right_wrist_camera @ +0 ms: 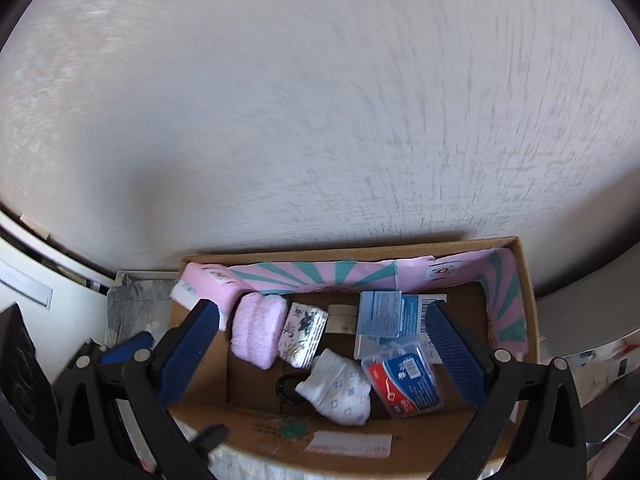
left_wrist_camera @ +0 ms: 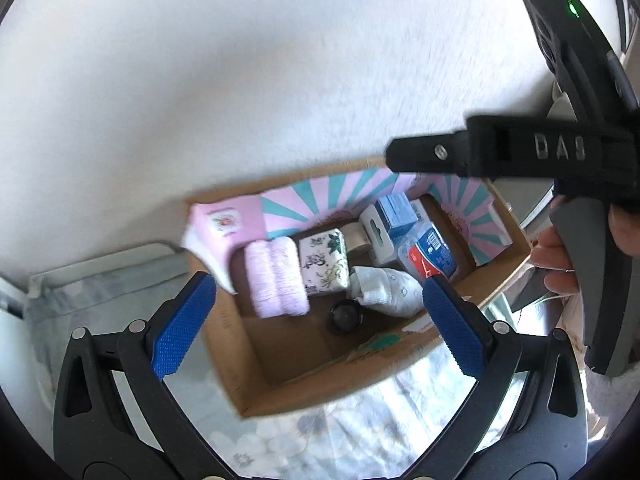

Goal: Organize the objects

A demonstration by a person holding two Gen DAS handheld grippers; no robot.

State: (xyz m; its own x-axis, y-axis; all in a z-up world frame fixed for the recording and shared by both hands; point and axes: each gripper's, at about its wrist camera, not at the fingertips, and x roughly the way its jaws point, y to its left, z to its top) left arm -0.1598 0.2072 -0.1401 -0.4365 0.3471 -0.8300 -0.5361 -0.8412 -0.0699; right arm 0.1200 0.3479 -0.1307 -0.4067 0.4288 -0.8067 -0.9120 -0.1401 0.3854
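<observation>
An open cardboard box (left_wrist_camera: pixel 280 376) (right_wrist_camera: pixel 528 320) stands against a white wall. Inside lie a rolled pink towel (left_wrist_camera: pixel 276 276) (right_wrist_camera: pixel 256 330), a floral packet (left_wrist_camera: pixel 324 262) (right_wrist_camera: pixel 304 330), white patterned socks (left_wrist_camera: pixel 386 290) (right_wrist_camera: pixel 340 390), a clear case with a red and blue label (left_wrist_camera: pixel 430 254) (right_wrist_camera: pixel 404 378), blue-white cartons (left_wrist_camera: pixel 396 210) (right_wrist_camera: pixel 380 314) and a dark round lid (left_wrist_camera: pixel 344 316) (right_wrist_camera: pixel 286 386). A pink tissue pack (left_wrist_camera: pixel 224 226) (right_wrist_camera: pixel 208 280) leans on the box's left wall. My left gripper (left_wrist_camera: pixel 320 326) hangs open above the box, empty. My right gripper (right_wrist_camera: pixel 324 352) is open too, with nothing between its pads.
The box rests on a pale patterned cloth (left_wrist_camera: pixel 352 428). A white ledge (left_wrist_camera: pixel 100 262) lies to the left. In the left wrist view the right tool's black body (left_wrist_camera: pixel 560 148) and a hand (left_wrist_camera: pixel 560 256) fill the right side. A pink and teal paper (right_wrist_camera: pixel 320 274) lines the box's back wall.
</observation>
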